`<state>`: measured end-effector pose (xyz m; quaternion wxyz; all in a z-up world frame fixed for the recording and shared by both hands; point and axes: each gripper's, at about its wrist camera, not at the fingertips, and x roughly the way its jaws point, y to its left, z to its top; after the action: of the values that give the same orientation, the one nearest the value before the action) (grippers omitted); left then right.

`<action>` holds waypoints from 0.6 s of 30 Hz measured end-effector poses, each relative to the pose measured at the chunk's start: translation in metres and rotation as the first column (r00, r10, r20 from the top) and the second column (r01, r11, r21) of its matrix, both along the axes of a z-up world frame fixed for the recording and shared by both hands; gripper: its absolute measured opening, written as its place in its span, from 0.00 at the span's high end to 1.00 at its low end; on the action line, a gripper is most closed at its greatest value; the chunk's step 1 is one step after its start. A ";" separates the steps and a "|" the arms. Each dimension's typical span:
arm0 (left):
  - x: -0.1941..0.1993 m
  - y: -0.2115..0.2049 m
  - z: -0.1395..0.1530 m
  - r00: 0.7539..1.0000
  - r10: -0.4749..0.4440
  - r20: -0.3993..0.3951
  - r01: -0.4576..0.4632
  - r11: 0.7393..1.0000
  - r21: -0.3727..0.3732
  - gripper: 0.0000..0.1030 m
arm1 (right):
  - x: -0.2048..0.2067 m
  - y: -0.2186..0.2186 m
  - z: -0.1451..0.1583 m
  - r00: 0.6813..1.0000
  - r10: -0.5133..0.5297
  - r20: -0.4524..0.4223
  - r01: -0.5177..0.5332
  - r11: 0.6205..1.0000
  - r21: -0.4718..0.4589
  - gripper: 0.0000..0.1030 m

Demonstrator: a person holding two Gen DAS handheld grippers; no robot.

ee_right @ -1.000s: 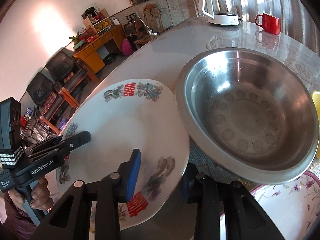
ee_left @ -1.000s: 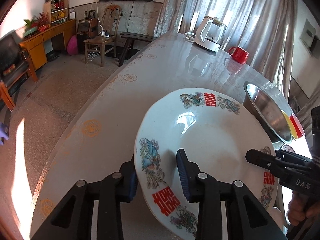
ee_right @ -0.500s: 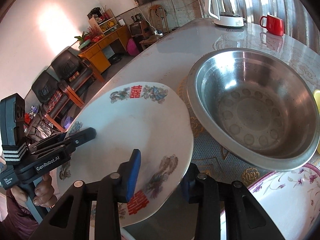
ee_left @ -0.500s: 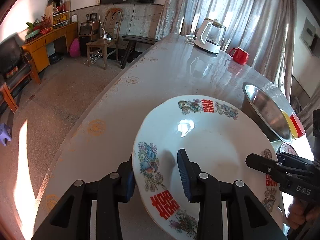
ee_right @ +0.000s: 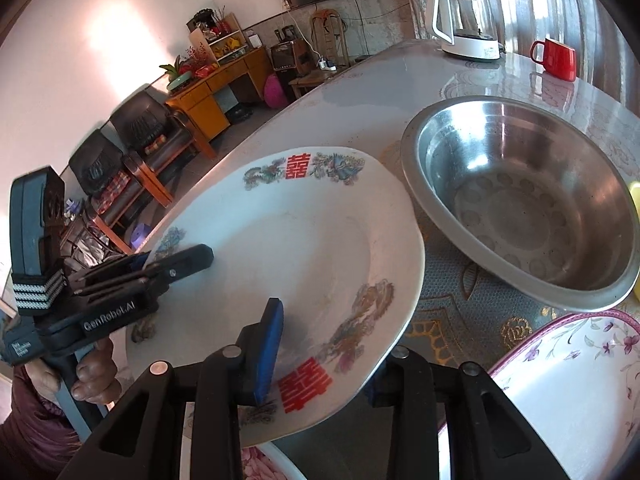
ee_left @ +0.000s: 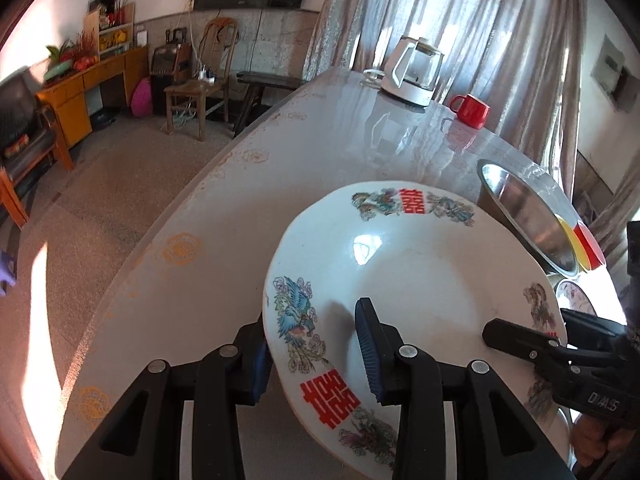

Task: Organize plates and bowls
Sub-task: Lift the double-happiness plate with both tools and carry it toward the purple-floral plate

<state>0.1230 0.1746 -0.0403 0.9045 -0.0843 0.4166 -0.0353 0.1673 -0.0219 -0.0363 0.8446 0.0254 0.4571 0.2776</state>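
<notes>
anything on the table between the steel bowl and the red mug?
Nothing: only bare glossy tabletop lies between the large stainless steel bowl and the red mug, clearest in the right wrist view. The white electric kettle stands off to one side.

left gripper (ee_left: 316, 344): black arms, blue ribbed pads, silver screws, "GenRobot.AI" lettering
right gripper (ee_right: 320, 356): black arms, blue pads, "DAS" lettering
sleeve (ee_right: 28, 436): dark maroon

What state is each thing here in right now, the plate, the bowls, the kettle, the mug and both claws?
Double-happiness plate: lifted off the table, tilted, held at opposite rims.
Left claw: clamped on the plate's rim.
Right claw: jaws closing on the plate's rim.
Steel basin: upright on the table, empty.
Floral plate: flat on the table.
Glass kettle: upright, lid on.
Red mug: upright.
</notes>
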 end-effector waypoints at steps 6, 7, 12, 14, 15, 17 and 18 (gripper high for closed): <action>-0.010 -0.009 0.001 0.999 -0.029 0.015 0.028 0.999 0.038 0.63 | -0.004 -0.001 0.002 0.999 -0.015 0.036 0.015 1.000 -0.015 0.68; -0.011 -0.010 0.003 0.999 -0.026 0.018 0.026 0.999 0.036 0.63 | -0.006 -0.001 0.003 0.999 -0.015 0.042 0.015 1.000 -0.020 0.68; -0.024 -0.015 0.013 0.998 -0.030 0.062 0.026 0.998 0.058 0.63 | -0.010 -0.006 0.007 0.998 -0.010 0.060 0.010 1.000 0.001 0.68; -0.031 -0.015 0.016 0.997 -0.029 0.072 0.024 0.998 0.061 0.63 | -0.013 -0.007 0.010 0.998 -0.008 0.066 0.007 1.000 0.010 0.68; -0.033 -0.014 0.017 0.997 -0.027 0.074 0.023 0.998 0.058 0.63 | -0.016 -0.007 0.011 0.997 -0.005 0.074 0.005 1.000 0.011 0.68; -0.037 -0.013 0.020 0.996 -0.024 0.081 0.020 0.998 0.054 0.63 | -0.018 -0.007 0.013 0.997 -0.001 0.078 0.000 1.000 0.014 0.68; -0.039 -0.013 0.020 0.996 -0.023 0.082 0.019 0.998 0.054 0.63 | -0.019 -0.008 0.013 0.997 0.000 0.076 -0.002 1.000 0.018 0.68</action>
<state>0.0837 0.1615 -0.0201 0.9224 -0.0545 0.3806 -0.0373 0.1482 -0.0294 -0.0231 0.8609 0.0224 0.4223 0.2829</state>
